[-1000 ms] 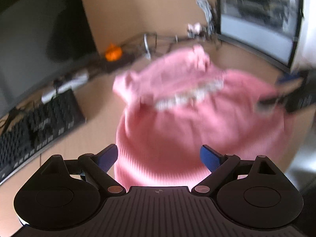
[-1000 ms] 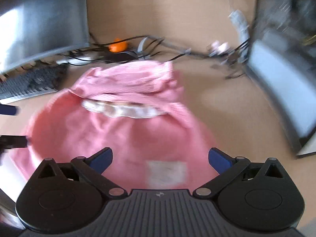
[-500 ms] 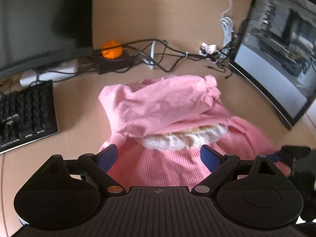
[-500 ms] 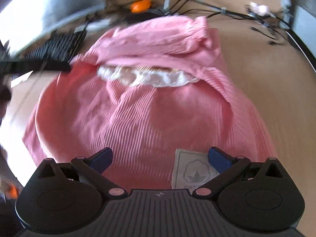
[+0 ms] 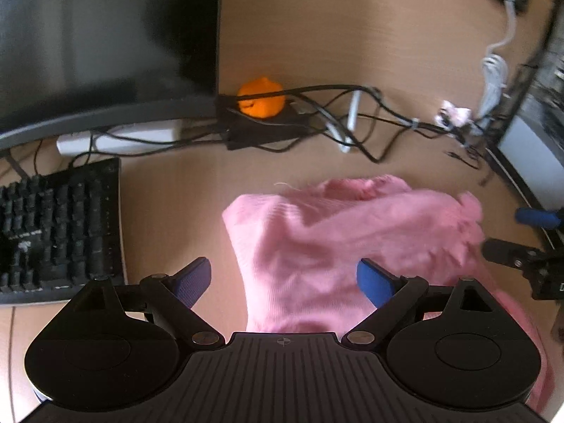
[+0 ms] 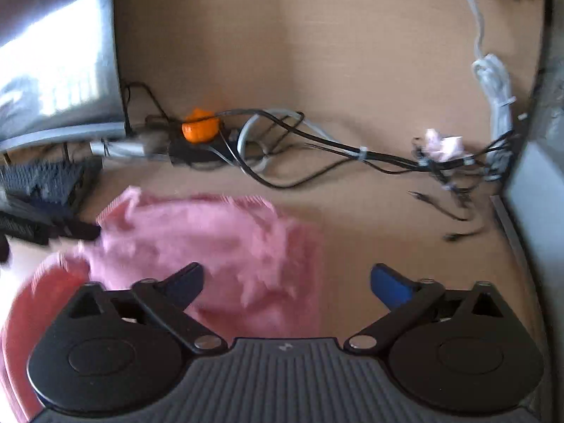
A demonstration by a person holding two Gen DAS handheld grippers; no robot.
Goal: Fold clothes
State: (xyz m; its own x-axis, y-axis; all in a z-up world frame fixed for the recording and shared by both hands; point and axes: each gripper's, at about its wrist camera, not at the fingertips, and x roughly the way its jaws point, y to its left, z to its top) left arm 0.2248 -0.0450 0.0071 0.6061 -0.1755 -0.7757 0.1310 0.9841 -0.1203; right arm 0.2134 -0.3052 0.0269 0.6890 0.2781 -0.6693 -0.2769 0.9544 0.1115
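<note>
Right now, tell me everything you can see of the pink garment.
The pink garment is soft, finely ribbed fabric, bunched in a rumpled heap on the wooden desk, right of the keyboard and in front of the cables. Motion blur hides detail. Both grippers, left and right, are open; neither holds it.

Soft daylight fills both views. Glare whitens the monitor (image 6: 53, 70) far left of the right gripper (image 6: 285, 282). Motion blur smears the pink garment (image 6: 211, 246) ahead of it; fisheye distortion bends the desk (image 5: 317, 35) edges.
</note>
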